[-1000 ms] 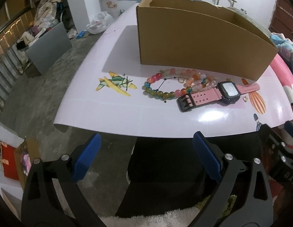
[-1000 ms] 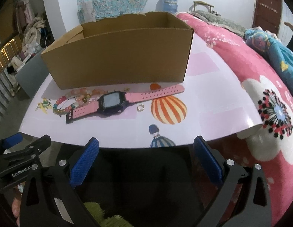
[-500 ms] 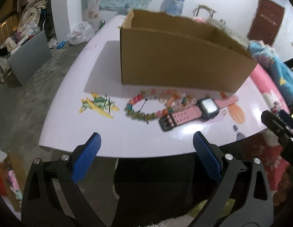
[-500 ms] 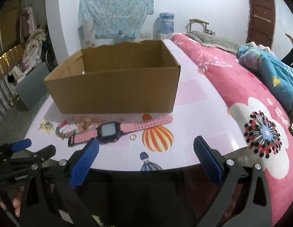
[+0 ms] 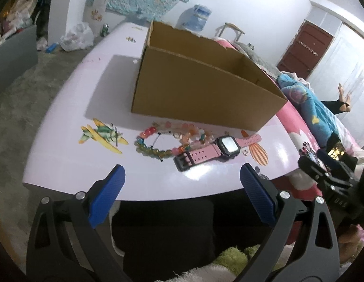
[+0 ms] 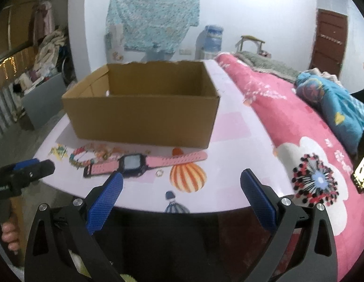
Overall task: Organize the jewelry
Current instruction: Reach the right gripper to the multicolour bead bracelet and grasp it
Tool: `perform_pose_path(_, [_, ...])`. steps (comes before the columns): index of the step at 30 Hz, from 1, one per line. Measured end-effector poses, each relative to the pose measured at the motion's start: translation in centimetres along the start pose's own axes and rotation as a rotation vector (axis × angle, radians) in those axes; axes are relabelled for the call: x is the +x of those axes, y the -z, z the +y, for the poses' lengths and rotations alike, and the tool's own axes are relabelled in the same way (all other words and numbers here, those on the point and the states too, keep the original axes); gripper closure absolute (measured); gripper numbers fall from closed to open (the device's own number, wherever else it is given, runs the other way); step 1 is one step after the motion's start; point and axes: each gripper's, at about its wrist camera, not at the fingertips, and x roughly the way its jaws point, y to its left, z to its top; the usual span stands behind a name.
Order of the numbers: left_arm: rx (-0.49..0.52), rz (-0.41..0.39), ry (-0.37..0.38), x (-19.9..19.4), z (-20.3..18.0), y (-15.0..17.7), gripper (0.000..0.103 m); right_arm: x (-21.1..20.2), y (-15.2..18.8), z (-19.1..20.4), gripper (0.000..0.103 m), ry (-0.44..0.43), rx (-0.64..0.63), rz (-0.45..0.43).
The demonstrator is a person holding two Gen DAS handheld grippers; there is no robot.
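On the pale pink counter (image 5: 71, 171), front of the open brown cardboard box (image 5: 200, 94): pink-strapped black watch (image 5: 217, 150), bead bracelets (image 5: 163, 138), small ring (image 6: 159, 173). Both hand-held grippers, left (image 5: 182, 197) and right (image 6: 182, 196), have pulled back and risen, fingers apart, empty. Nothing boxed yet. Counter edge near; open room above the box.

Pretty clearly someone's bedroom in a lived-in home. There's a bed with a pink flowered blanket (image 6: 306, 155) right beside a kiddie table (image 6: 238, 131) printed with balloons and planes, a water dispenser (image 6: 211, 41) by the wall, a brown door (image 6: 329, 40), a cloth hung on the wall (image 6: 151, 16), and clothes piled in the corner (image 6: 49, 47).
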Motion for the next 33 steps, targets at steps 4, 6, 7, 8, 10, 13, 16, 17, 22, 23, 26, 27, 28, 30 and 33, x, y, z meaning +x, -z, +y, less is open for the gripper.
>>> perform_pose_path(4, [0.009, 0.027, -0.014, 0.6, 0.2, -0.4, 0.008, 1.0, 0.1, -0.2, 0.006, -0.039, 0.035, 0.031])
perform_pose_path(6, [0.043, 0.023, -0.041, 0.9, -0.1, -0.8, 0.008, 1.4, -0.1, -0.4, 0.006, -0.051, 0.056, 0.040])
perform_pose_path(7, [0.061, 0.019, -0.050, 1.0, -0.4, -0.9, 0.008, 1.6, -0.3, -0.5, 0.006, -0.056, 0.062, 0.043])
perform_pose_path(8, [0.073, 0.017, -0.057, 0.9, -0.3, -0.9, 0.008, 1.9, -0.5, -0.6, 0.006, -0.063, 0.069, 0.048])
perform_pose_path(10, [0.117, 0.009, -0.084, 1.1, -0.8, -1.0, 0.008, 2.5, -0.8, -0.6, 0.006, -0.077, 0.078, 0.060])
perform_pose_path(13, [0.202, 0.005, -0.112, 1.7, -1.8, -1.0, 0.008, 3.3, -1.2, -0.8, 0.006, -0.093, 0.095, 0.082])
perform_pose_path(16, [0.249, 0.008, -0.118, 2.3, -2.4, -1.0, 0.008, 4.0, -1.4, -0.9, 0.006, -0.132, 0.120, 0.100])
perform_pose_path(17, [0.248, 0.009, -0.116, 2.4, -2.3, -1.1, 0.008, 4.2, -1.6, -0.9, 0.006, -0.153, 0.129, 0.103])
perform_pose_path(22, [0.175, -0.028, -0.142, 2.3, -0.6, -2.6, 0.008, 5.3, -3.0, 0.3, 0.006, -0.306, 0.168, 0.094])
perform_pose_path(23, [0.164, -0.035, -0.150, 2.3, -0.2, -2.9, 0.009, 5.6, -3.3, 0.7, 0.006, -0.335, 0.170, 0.095])
perform_pose_path(26, [0.139, -0.046, -0.184, 2.4, 0.9, -4.0, 0.009, 6.8, -4.3, 2.5, 0.006, -0.415, 0.160, 0.106])
perform_pose_path(27, [0.140, -0.048, -0.195, 2.5, 1.0, -4.1, 0.009, 7.4, -4.6, 3.2, 0.006, -0.448, 0.155, 0.115])
perform_pose_path(28, [0.146, -0.047, -0.212, 2.6, 1.1, -4.4, 0.011, 7.6, -4.7, 3.7, 0.006, -0.463, 0.150, 0.119])
perform_pose_path(30, [0.159, -0.042, -0.232, 2.9, 1.2, -4.7, 0.016, 8.3, -5.1, 4.7, 0.010, -0.491, 0.136, 0.130])
perform_pose_path(33, [0.178, -0.005, -0.251, 3.6, 1.3, -5.0, 0.030, 9.6, -5.6, 5.9, 0.021, -0.515, 0.122, 0.161])
